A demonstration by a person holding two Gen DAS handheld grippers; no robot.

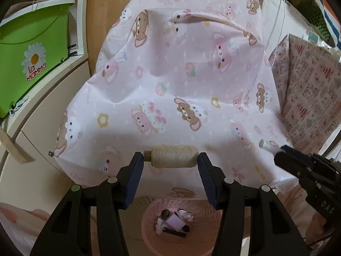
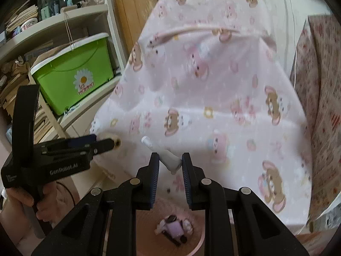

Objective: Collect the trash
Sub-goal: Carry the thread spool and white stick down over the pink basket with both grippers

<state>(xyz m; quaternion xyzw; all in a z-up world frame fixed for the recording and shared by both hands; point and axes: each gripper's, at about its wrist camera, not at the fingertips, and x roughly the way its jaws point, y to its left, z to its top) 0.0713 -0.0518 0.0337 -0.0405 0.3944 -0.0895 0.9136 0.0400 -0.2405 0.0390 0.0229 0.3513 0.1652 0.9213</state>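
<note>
Left gripper clamps one thread spool; right gripper pinches one white tube, seemingly plastic.

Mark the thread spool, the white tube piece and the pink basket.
thread spool (image 1: 173, 156), left wrist view, middle of the wound thread.
white tube piece (image 2: 168, 162), right wrist view, its wider grey-white end between the pads.
pink basket (image 1: 204, 224), left wrist view, inner lattice wall on the right.

We cannot tell apart the small items in the pink basket at the bottom centre; our black arms hide its rim. The right-wrist view smears the bear-print cloth, and the frame's left edge crops the hand.
</note>
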